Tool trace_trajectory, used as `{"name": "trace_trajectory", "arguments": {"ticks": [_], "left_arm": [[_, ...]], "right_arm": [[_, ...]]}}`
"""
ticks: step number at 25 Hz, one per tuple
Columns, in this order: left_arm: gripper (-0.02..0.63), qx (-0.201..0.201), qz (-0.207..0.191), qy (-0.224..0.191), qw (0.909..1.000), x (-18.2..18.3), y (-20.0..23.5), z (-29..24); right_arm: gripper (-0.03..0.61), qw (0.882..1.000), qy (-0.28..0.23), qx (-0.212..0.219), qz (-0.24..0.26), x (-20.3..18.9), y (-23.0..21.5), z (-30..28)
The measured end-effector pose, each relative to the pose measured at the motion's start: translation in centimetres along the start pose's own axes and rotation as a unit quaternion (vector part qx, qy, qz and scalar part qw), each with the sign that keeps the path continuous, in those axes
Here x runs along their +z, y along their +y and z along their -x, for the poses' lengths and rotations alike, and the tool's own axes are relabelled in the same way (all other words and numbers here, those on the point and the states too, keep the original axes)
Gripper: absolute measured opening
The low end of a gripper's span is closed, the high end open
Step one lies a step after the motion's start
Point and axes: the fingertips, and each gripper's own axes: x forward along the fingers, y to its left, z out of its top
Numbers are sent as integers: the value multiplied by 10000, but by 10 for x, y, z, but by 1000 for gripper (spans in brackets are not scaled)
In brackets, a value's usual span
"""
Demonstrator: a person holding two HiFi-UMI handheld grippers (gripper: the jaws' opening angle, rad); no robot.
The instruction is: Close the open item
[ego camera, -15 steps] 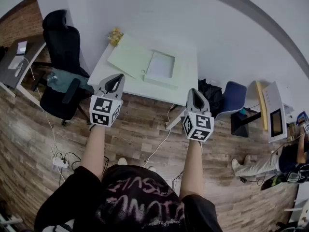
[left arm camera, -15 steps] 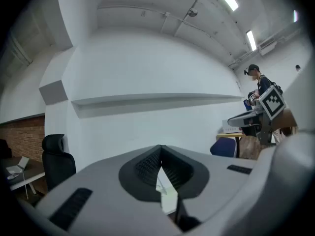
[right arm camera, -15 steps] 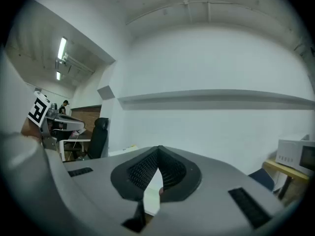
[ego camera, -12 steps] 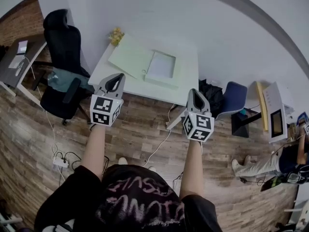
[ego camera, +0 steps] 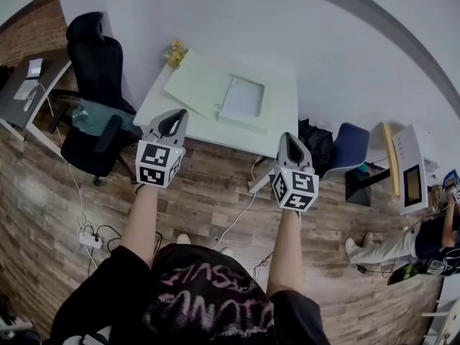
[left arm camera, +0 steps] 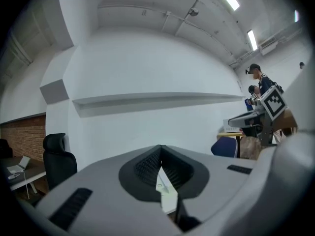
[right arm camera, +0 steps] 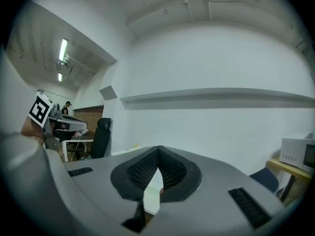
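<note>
On the white table lies a flat pale green case, open: its lid is folded out to the left and its base shows a whitish inside. My left gripper hangs over the wooden floor just short of the table's near edge, jaws shut and empty. My right gripper is level with it at the table's right front corner, also shut and empty. In the left gripper view the tips meet, as do those in the right gripper view.
A black office chair stands left of the table and a blue chair right of it. A small yellow thing sits at the table's far left corner. Cables and a power strip lie on the floor. A person sits far right.
The head view has drifted slightly, so the table sits a touch further right. Both grippers keep their places and stay shut.
</note>
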Motion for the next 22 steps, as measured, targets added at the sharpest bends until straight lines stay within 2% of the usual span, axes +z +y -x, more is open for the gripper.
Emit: {"name": "trace_trajectory", "arguments": {"ticks": [7, 22], "left_arm": [[0, -44, 36, 13, 10000, -6, 10, 1], [0, -239, 61, -17, 9997, -16, 43, -2]], "right_arm": [[11, 10000, 42, 53, 13, -3, 14, -5], [11, 9998, 61, -157, -66, -2, 43, -21]]}}
